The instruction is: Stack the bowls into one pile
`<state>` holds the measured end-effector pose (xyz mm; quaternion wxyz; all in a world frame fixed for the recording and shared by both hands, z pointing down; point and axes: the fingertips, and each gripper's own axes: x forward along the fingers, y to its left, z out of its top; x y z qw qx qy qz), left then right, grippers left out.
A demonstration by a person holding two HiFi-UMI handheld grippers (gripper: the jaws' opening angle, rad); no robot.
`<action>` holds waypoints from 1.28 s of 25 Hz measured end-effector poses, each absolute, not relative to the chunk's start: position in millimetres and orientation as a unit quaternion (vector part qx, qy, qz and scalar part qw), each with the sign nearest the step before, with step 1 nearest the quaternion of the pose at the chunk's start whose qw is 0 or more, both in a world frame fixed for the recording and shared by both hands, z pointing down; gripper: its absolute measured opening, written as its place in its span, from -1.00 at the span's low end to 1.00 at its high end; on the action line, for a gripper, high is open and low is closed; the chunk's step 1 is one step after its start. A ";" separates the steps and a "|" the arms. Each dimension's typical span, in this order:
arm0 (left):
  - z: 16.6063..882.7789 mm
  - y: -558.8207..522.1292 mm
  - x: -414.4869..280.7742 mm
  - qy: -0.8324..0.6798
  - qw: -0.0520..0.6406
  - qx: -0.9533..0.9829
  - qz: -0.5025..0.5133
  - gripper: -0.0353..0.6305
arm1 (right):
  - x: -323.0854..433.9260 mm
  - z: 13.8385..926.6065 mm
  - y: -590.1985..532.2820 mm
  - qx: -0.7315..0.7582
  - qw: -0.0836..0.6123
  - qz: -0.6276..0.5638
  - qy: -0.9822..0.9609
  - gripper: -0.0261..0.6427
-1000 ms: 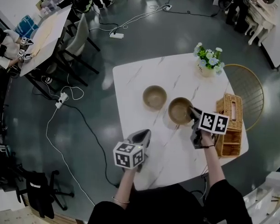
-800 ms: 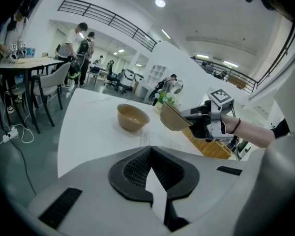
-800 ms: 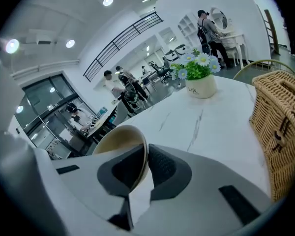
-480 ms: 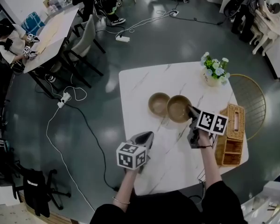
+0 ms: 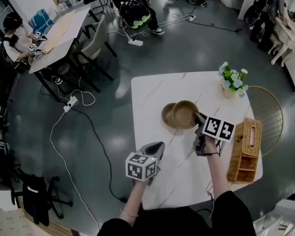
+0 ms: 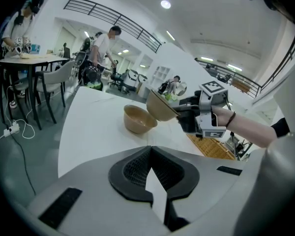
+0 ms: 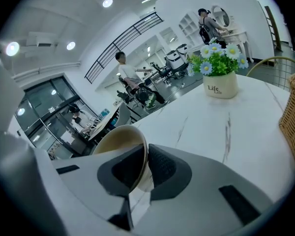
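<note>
Two tan bowls are over the white marble table (image 5: 152, 90). One bowl (image 5: 167, 117) rests on the tabletop and shows in the left gripper view as the lower bowl (image 6: 137, 120). My right gripper (image 5: 200, 119) is shut on the rim of the second bowl (image 5: 186, 113), which hangs tilted above the table, overlapping the resting bowl's right edge. In the right gripper view the bowl wall (image 7: 119, 140) is pinched between the pads of the right gripper (image 7: 144, 155). My left gripper (image 5: 156, 148) hovers near the table's front left, shut and empty (image 6: 150, 149).
A white pot of flowers (image 5: 232, 82) stands at the far right corner. A wicker basket (image 5: 245, 151) sits along the right edge, with a gold wire chair (image 5: 273, 113) behind it. People, desks and floor cables lie beyond the table.
My right gripper has carried its bowl leftward until it overlaps the resting bowl. The left gripper has stayed where it was.
</note>
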<state>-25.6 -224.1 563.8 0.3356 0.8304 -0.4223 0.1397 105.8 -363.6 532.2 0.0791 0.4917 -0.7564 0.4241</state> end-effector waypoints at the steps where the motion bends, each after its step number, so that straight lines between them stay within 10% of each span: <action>1: 564.3 -224.6 -27.3 -0.424 0.337 0.829 0.139 -0.85 | 103.1 534.0 -364.7 0.491 0.082 0.424 -0.756 -0.82; 32: 578.4 -224.7 -22.4 -0.427 0.360 0.817 0.142 -0.85 | 56.1 566.9 -388.0 0.470 0.239 0.298 -0.796 -0.82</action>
